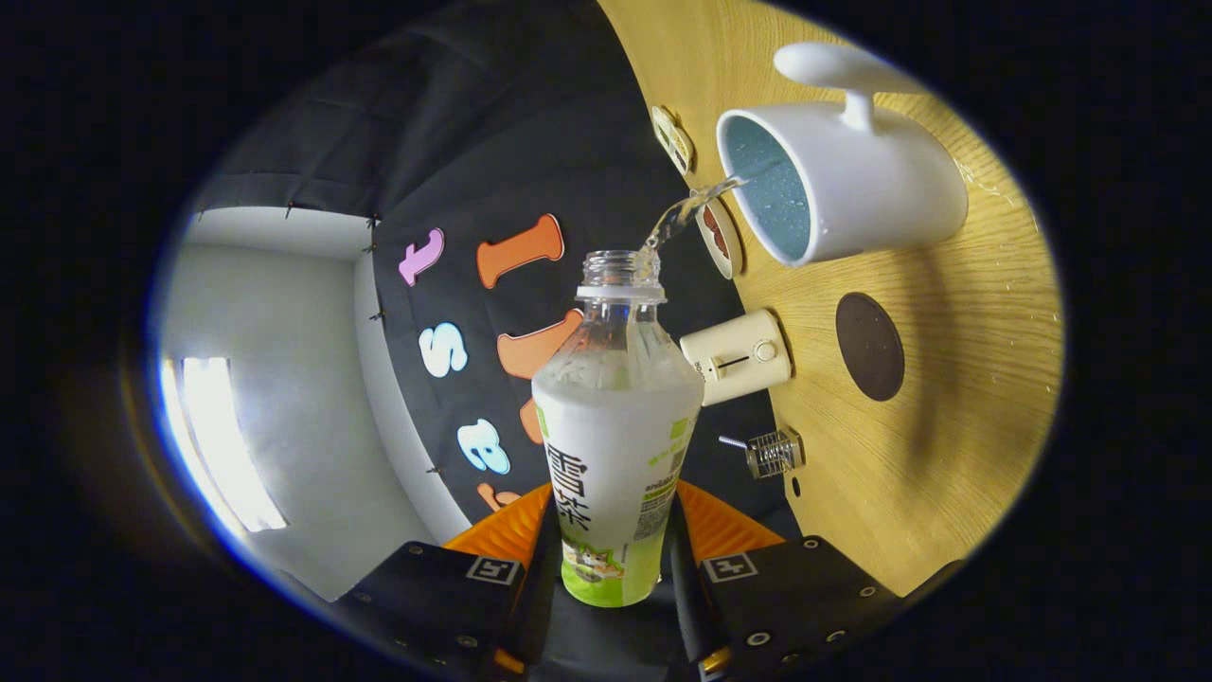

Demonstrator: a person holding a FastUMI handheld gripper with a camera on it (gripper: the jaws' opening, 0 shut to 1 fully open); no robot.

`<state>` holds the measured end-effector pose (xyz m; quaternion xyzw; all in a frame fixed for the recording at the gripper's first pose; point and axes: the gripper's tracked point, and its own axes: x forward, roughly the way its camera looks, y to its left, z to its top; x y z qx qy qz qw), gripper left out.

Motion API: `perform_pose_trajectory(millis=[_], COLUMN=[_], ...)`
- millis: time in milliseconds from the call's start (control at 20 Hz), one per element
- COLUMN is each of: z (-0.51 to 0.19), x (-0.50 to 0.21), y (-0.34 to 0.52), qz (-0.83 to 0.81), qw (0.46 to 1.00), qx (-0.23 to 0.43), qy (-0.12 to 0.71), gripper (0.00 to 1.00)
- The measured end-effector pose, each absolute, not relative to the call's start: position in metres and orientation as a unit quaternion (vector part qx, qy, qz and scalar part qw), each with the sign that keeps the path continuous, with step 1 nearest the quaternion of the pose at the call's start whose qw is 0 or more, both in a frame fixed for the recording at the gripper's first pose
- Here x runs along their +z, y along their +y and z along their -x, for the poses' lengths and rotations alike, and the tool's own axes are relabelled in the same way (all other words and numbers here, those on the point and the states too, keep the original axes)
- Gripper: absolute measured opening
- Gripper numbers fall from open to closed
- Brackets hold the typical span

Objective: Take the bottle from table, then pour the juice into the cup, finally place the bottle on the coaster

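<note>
My gripper (614, 559) is shut on a clear bottle (614, 426) with a white and green label, both fingers pressing on its lower body. The bottle is uncapped and tipped over, and the whole view is rolled sideways with it. A thin stream of clear liquid (684, 210) runs from the bottle's mouth into a white cup (852, 189) with a blue inside and a handle, which stands on the wooden table (956, 445) just beyond the mouth. A dark round coaster (869, 346) lies on the table beside the cup, nearer to my fingers.
A small cream-coloured box with a knob (739, 356) and a little metal part (775, 452) sit at the table's edge by the black cloth wall. Two round patterned items (720, 237) (673, 138) lie near the cup. A grey wall and a bright window are off to the other side.
</note>
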<state>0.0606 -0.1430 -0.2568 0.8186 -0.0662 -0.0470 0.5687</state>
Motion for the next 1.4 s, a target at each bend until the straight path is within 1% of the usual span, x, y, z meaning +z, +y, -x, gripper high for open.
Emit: perform_pose_trajectory(millis=[300, 450, 850, 1200, 1400], z=[-0.06, -0.061, -0.059, -0.061, -0.057], x=[-0.255, -0.252, -0.25, -0.251, -0.252], y=[-0.14, -0.14, -0.141, -0.146, -0.151], qz=[-0.825, -0.836, -0.848, -0.854, -0.863], qw=[0.56, 0.542, 0.523, 0.509, 0.492], qx=[-0.041, -0.038, -0.016, -0.024, -0.031], qy=[-0.067, -0.073, -0.086, -0.103, -0.11], gripper=[0.55, 0.55, 0.55, 0.55, 0.55])
